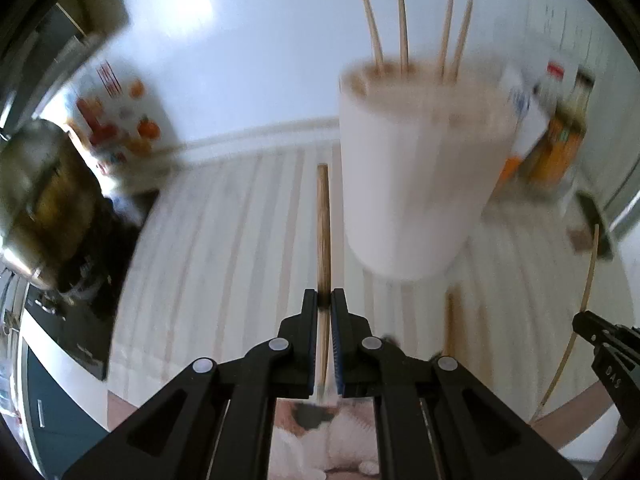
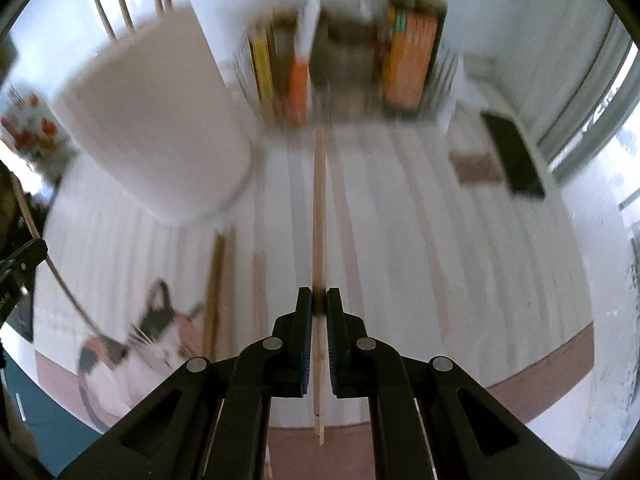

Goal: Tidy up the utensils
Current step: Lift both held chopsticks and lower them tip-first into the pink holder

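My left gripper [image 1: 324,296] is shut on a wooden chopstick [image 1: 323,220] that points forward, just left of a white holder cup [image 1: 416,168] with several chopsticks [image 1: 402,28] standing in it. My right gripper [image 2: 319,296] is shut on another thin wooden chopstick [image 2: 319,208], held above the striped mat, with the white cup [image 2: 156,128] to its upper left. The right gripper's tip also shows in the left wrist view [image 1: 592,330] at the right edge. Both views are motion-blurred.
A striped placemat [image 2: 420,232] with a cat picture [image 2: 148,344] covers the table. More chopsticks [image 2: 216,292] lie on it. Bottles and boxes [image 2: 408,60] stand at the back, a black phone [image 2: 516,156] at right. A metal pot [image 1: 44,200] sits on a hob at left.
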